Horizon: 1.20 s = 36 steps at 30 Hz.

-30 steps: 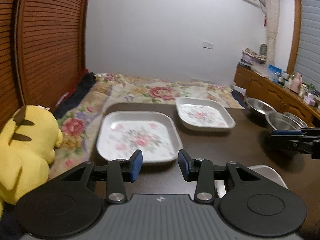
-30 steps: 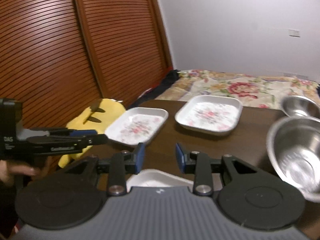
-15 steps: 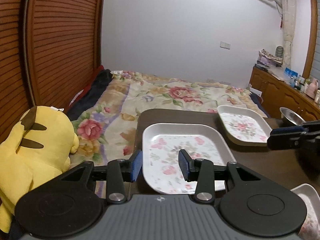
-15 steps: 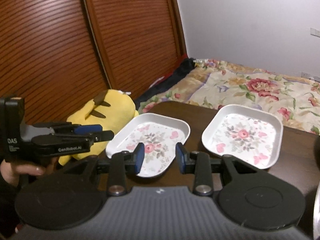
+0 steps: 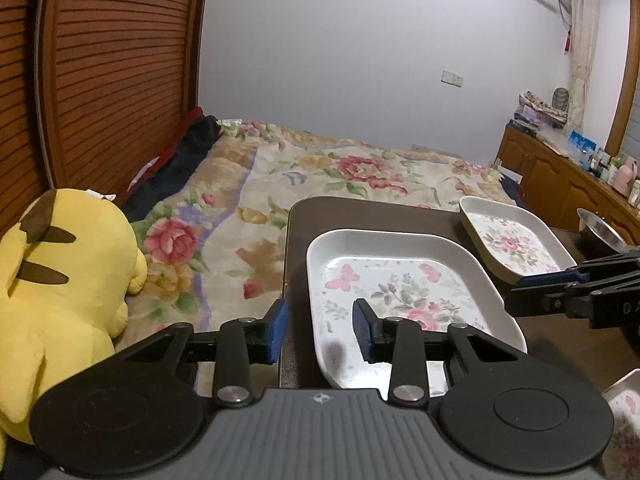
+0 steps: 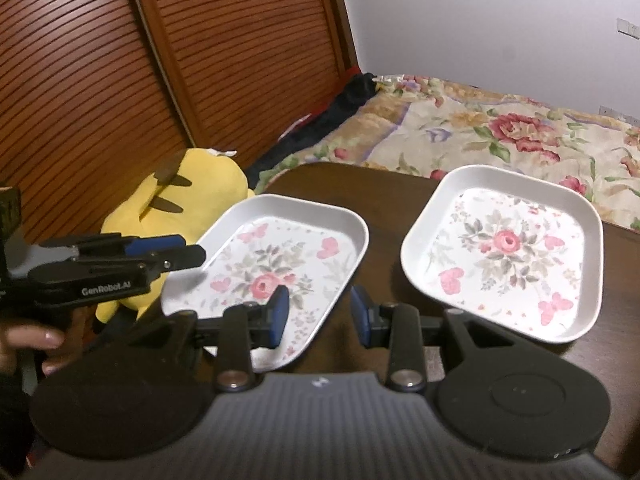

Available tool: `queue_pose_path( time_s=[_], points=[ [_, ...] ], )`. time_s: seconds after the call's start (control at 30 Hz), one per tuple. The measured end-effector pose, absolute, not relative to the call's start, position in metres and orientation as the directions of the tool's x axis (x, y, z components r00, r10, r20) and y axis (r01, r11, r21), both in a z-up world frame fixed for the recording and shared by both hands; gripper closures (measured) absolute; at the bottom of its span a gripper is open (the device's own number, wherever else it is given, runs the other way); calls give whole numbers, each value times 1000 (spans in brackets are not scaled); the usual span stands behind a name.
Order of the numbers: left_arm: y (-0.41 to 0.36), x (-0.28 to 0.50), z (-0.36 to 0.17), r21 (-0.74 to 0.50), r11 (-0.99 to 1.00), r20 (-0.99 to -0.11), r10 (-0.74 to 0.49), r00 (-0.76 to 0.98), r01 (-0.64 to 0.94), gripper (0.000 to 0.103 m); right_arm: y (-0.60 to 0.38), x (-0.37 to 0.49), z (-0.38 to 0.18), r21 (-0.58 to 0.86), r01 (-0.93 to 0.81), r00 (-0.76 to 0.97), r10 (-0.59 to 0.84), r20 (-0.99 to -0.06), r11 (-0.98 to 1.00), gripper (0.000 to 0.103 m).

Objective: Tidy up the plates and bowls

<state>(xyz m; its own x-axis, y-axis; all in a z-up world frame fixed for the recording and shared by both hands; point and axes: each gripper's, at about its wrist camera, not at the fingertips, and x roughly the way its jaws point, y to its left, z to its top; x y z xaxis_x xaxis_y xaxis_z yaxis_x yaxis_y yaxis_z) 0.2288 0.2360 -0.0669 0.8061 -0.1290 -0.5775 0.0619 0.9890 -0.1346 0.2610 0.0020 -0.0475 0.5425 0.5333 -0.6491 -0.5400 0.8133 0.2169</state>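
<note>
Stacking has not begun: both floral plates lie apart on the desk (image 6: 392, 192), near plate (image 5: 400, 280) at its left corner, far plate (image 6: 508, 248) beside it. My left tool (image 5: 318, 330) straddles the near plate's left rim, spread; my right tool (image 6: 318, 314) hangs spread and empty above the gap between them. Bed edge is close on the left.

Both wrist views look forward and down over the table (image 5: 296, 240), close above it; both share the near plate (image 5: 400, 280) (image 6: 280, 264).
</note>
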Motion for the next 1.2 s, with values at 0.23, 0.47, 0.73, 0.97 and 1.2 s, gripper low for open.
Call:
queue_pose_path(
  time_s=[0.23,0.47,0.73,0.97,1.2],
  points=[
    [239,234,-72,-156,985,-583,-154,798,76,77,8,265,-54,217,-543,522,529,-669,811,68],
    [239,233,-73,-166,982,-583,-168,795,86,81,10,268,-57,215,-544,511,523,-682,811,68],
    [236,232,-75,-166,982,-584,-171,793,89,83,12,267,-59,215,-546,502,522,-689,810,68],
    [235,230,-75,-163,983,-586,-169,793,89,87,13,268,-60,227,-548,491,529,-692,805,73],
    [237,228,-77,-165,983,-585,-166,794,84,90,15,268,-62,217,-548,492,521,-697,808,78]
  ],
)
